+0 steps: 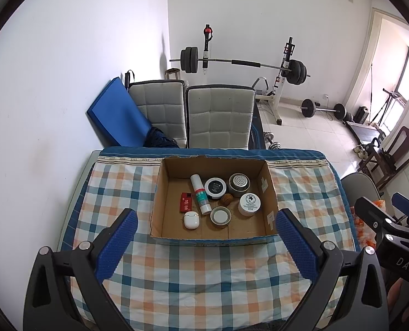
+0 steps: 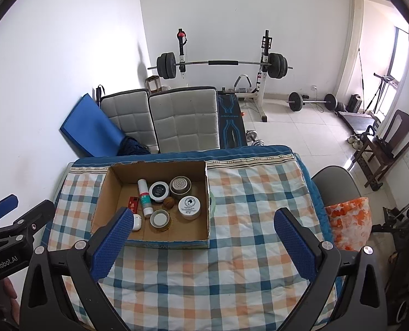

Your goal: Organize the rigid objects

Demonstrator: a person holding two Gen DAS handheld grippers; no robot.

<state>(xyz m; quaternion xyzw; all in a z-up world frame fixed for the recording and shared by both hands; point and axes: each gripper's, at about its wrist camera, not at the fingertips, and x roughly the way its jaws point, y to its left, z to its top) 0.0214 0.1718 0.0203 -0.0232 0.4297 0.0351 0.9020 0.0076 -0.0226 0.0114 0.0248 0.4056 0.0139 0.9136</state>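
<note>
Both my grippers hang above the near part of the checked cloth (image 1: 193, 275) on the counter, both empty. Left gripper (image 1: 206, 233): fingers spread wide, nothing between them, the cardboard box (image 1: 214, 238) framed in the gap. Right gripper (image 2: 203, 231): fingers released just as wide, off to the right of the left one, over bare cloth beside the box.

All the rigid objects sit inside the box:
- white spray bottle (image 1: 200, 193) lying flat, red pack (image 1: 186, 202) just left of it
- white earbud case (image 1: 191, 220) at the near left
- black-lidded jar (image 1: 215, 187) and perforated metal tin (image 1: 239, 183) at the back
- brown walnut-like ball (image 1: 227, 199) in the middle
- open round tin (image 1: 220, 216) toward the front
- white labelled jar (image 1: 249, 203) at the right

Box walls upright, its far rim torn.
</note>
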